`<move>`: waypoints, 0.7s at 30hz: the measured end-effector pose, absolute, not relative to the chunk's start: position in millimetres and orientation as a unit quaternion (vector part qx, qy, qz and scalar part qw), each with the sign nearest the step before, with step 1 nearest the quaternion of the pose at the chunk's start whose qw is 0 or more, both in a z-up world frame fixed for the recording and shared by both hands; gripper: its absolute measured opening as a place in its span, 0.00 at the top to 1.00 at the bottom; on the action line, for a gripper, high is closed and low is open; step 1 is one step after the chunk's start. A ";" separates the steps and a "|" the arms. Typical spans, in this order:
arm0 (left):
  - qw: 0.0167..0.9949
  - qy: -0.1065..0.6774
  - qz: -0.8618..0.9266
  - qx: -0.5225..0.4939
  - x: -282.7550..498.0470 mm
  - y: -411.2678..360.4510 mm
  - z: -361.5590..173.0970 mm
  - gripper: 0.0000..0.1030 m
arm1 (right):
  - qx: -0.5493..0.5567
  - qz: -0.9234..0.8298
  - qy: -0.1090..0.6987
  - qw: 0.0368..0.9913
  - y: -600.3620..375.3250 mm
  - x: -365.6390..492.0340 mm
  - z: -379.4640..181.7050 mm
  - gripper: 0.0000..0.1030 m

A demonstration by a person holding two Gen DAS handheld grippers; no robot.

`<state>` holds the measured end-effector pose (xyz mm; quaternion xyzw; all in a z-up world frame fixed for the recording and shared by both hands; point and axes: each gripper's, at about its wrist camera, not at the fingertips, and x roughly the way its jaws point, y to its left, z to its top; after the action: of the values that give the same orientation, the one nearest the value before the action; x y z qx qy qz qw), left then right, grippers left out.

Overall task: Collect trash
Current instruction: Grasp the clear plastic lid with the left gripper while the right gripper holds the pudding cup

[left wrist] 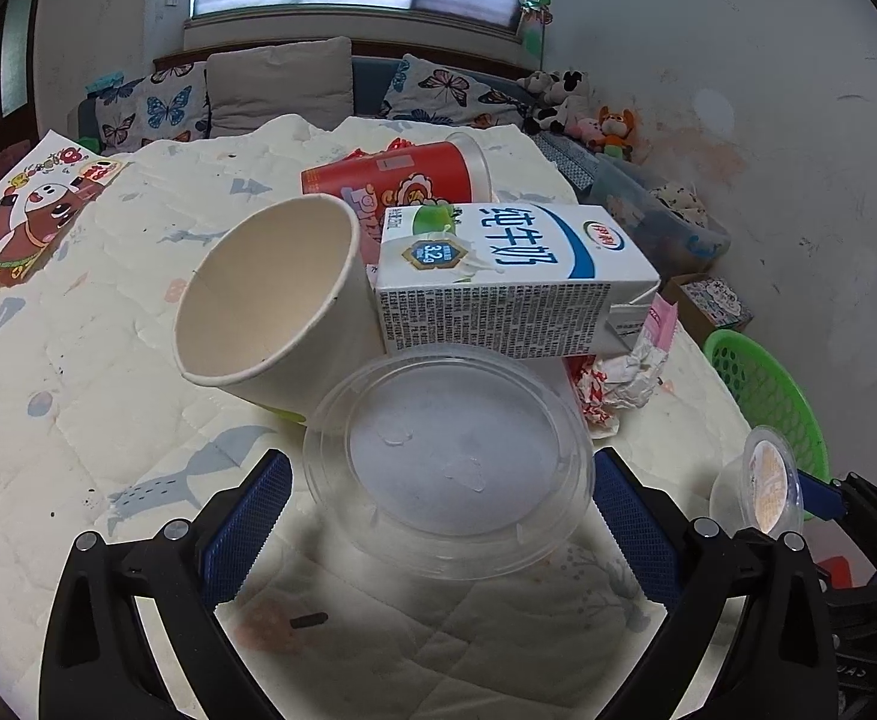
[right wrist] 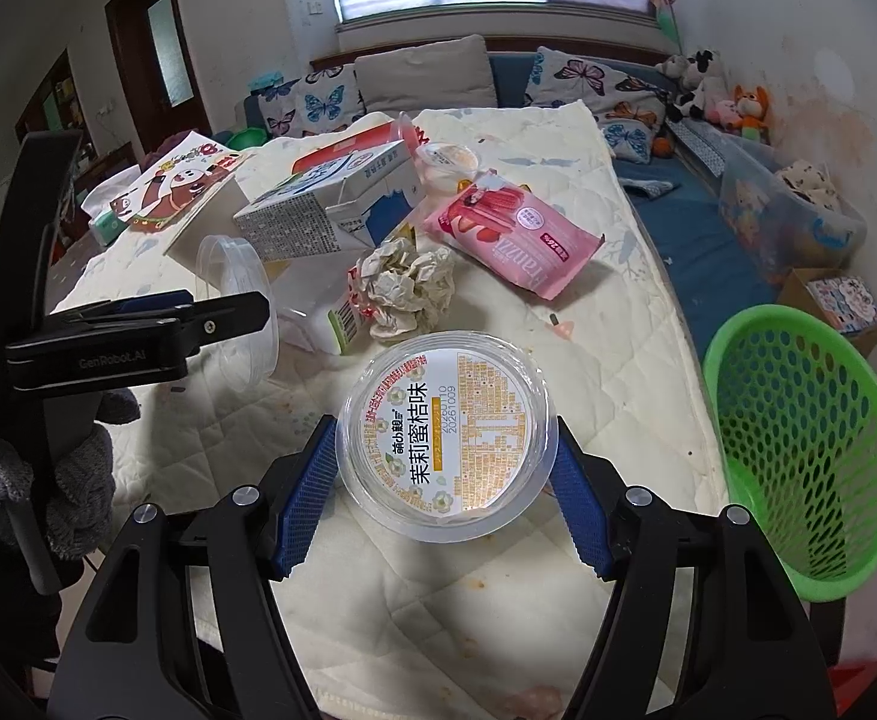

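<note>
Right now we hold a jelly cup (right wrist: 445,435) in our right gripper (right wrist: 443,480), its blue pads pressed against the cup's sides, its printed lid facing the camera. It hangs above the quilted table (right wrist: 612,312), near the green basket (right wrist: 798,450) that stands off the table's right edge.

Our left gripper (left wrist: 441,516) is spread wide around a clear plastic lid (left wrist: 447,462). The lid lies between the blue pads, but neither pad touches it that we can see.

Just behind the lid, a paper cup (left wrist: 270,306) lies on its side against a milk carton (left wrist: 510,276), with a red tub (left wrist: 396,180) behind both. A crumpled paper ball (right wrist: 405,288) and a pink snack packet (right wrist: 516,228) lie farther right on the table.
</note>
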<state>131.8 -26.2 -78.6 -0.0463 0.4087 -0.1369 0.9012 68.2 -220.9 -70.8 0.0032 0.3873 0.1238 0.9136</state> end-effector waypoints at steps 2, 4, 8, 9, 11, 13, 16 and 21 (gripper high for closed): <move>0.899 0.411 -0.143 -0.051 133.7 -25.3 -81.4 0.07 | 0.002 0.125 0.388 0.913 -219.6 68.2 -71.2 0.34; 0.897 0.415 -0.144 -0.055 136.3 -25.1 -84.6 0.07 | 0.001 0.125 0.389 0.913 -219.6 68.3 -71.2 0.34; 0.895 0.414 -0.152 -0.065 139.1 -22.7 -87.8 0.07 | 0.002 0.122 0.388 0.913 -221.2 67.5 -71.2 0.34; 0.895 0.414 -0.154 -0.067 139.3 -22.3 -88.2 0.07 | 0.003 0.121 0.388 0.914 -222.3 67.8 -70.5 0.34; 0.894 0.413 -0.159 -0.072 139.6 -21.1 -88.8 0.07 | 0.003 0.119 0.387 0.914 -224.2 66.8 -69.6 0.34; 0.894 0.411 -0.162 -0.075 138.9 -21.2 -88.5 0.07 | 0.004 0.117 0.385 0.915 -226.0 65.8 -68.7 0.34; 0.895 0.405 -0.167 -0.079 137.0 -21.8 -87.8 0.10 | 0.006 0.114 0.384 0.916 -229.0 63.7 -67.8 0.34; 0.900 0.396 -0.168 -0.069 131.4 -24.6 -84.4 0.12 | 0.012 0.107 0.381 0.918 -236.2 60.2 -65.9 0.34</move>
<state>131.4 -24.6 -84.4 -0.0691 0.3963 -0.1681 0.9000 60.2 -236.2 -65.9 0.0120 0.3812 0.1070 0.9182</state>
